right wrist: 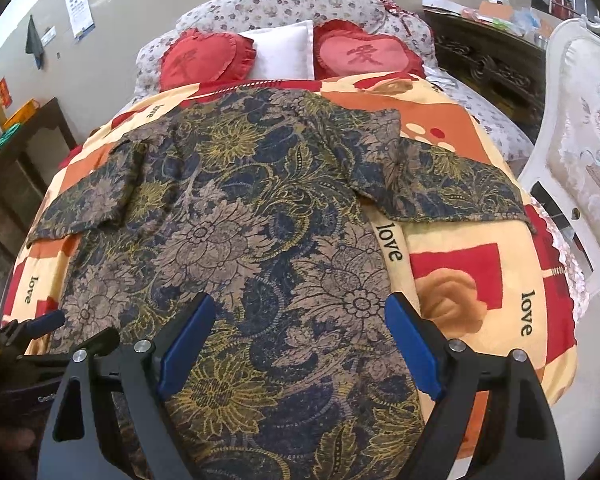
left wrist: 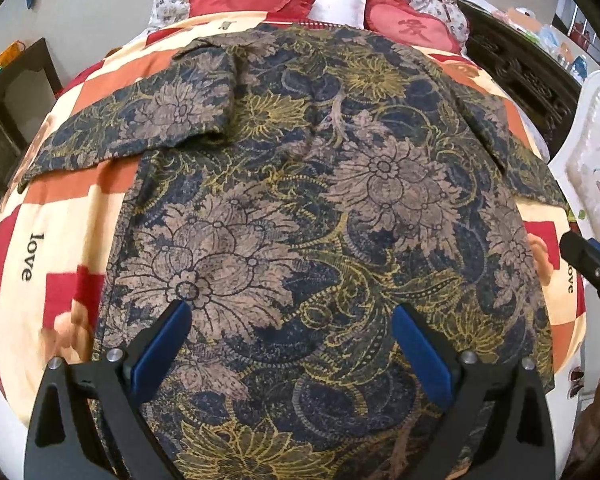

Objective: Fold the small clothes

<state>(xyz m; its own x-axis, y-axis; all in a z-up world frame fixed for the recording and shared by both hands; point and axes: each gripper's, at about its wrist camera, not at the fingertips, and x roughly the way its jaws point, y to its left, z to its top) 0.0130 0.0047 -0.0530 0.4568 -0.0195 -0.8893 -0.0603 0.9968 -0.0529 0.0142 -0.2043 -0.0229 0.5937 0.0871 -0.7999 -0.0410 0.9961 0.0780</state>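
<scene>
the shirt (left wrist: 308,200) lies spread flat on the bed (left wrist: 16,248), sleeves out toward both side edges. left gripper (left wrist: 292,340) and right gripper (right wrist: 300,336) hover, jaws apart, empty. soft, light, floppy cloth; best pinched at a sleeve or hem edge.

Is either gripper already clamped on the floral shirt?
No: the left gripper and right gripper both hover open above the floral shirt.

Two wrist views over one bed, both facing its head.

Each camera looks forward and down past its own blue pads, close above the shirt (left wrist: 300,200) on the quilt (left wrist: 16,240). The left view sits nearer; the right, further right. Both share the shirt, the red cushions (right wrist: 208,60) and the chair (right wrist: 580,120).
</scene>
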